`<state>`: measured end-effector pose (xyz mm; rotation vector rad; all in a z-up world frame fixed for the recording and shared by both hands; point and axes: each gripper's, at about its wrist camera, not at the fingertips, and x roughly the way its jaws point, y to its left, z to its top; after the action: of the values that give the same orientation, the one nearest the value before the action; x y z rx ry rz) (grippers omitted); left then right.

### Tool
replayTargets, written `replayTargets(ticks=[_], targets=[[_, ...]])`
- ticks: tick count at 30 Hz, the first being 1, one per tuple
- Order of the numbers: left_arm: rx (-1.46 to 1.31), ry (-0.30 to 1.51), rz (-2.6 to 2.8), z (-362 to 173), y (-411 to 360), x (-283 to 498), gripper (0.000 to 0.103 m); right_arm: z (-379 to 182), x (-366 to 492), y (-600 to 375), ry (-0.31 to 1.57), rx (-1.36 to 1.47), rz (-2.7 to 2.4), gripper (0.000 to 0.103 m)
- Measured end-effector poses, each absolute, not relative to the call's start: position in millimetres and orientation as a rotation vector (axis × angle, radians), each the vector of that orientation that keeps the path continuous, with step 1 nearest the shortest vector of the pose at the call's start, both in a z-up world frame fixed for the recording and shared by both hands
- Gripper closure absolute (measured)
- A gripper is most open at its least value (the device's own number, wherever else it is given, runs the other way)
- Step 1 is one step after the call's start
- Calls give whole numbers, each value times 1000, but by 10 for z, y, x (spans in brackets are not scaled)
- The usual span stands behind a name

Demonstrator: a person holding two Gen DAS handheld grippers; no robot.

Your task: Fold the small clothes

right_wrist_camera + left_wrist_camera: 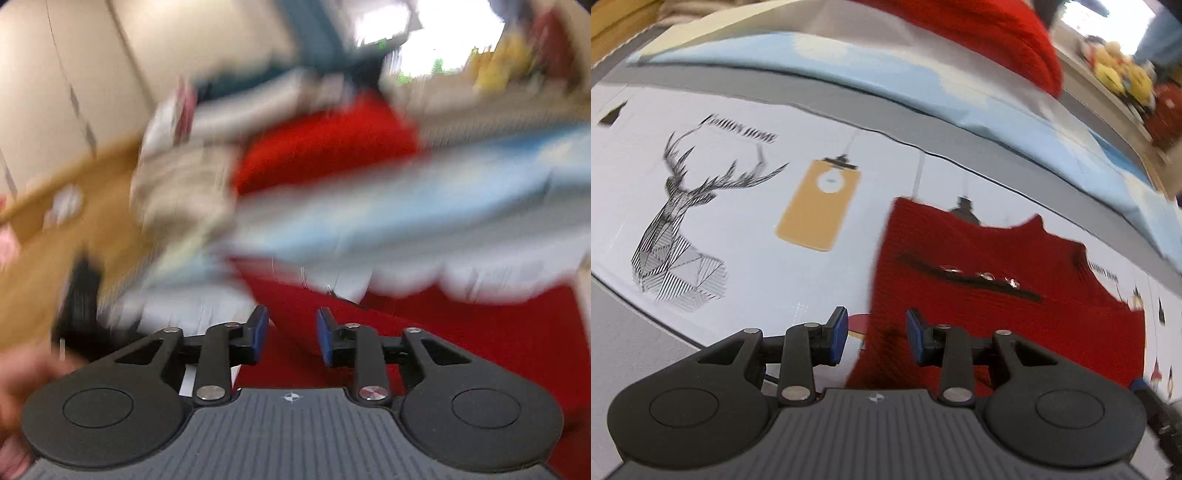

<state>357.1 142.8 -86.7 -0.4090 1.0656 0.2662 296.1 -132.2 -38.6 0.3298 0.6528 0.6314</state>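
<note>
A small red knitted garment with a dark buttoned strip lies flat on the printed white tablecloth. My left gripper is open just above the garment's left edge, its blue pads apart with nothing between them. In the blurred right wrist view, my right gripper is open over the same red garment, with nothing held.
A light blue folded cloth and a larger red knit item lie at the table's far side. Yellow toys sit on a shelf at the far right. A wooden surface and pale cabinets show in the right wrist view.
</note>
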Motion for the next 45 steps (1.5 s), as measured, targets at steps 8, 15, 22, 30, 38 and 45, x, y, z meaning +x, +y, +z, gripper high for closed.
replayTargets(ticks=[8, 15, 22, 30, 38, 45], targets=[[-463, 1081, 270, -940, 1450, 3589, 64, -909, 3423, -2085, 924, 468, 198, 58], [-444, 1077, 245, -878, 1380, 3582, 64, -1303, 3480, -2856, 1048, 723, -29, 69], [-390, 987, 215, -604, 1317, 3414, 64, -1283, 3346, -3036, 1064, 683, -45, 65], [-185, 674, 205, 107, 971, 2636, 64, -45, 2796, -2774, 728, 444, 34, 58], [-101, 646, 169, 473, 814, 1281, 63, 692, 1580, -2894, 540, 303, 129, 53], [-139, 758, 140, 168, 521, 147, 57, 377, 448, -3212, 583, 267, 68, 47]])
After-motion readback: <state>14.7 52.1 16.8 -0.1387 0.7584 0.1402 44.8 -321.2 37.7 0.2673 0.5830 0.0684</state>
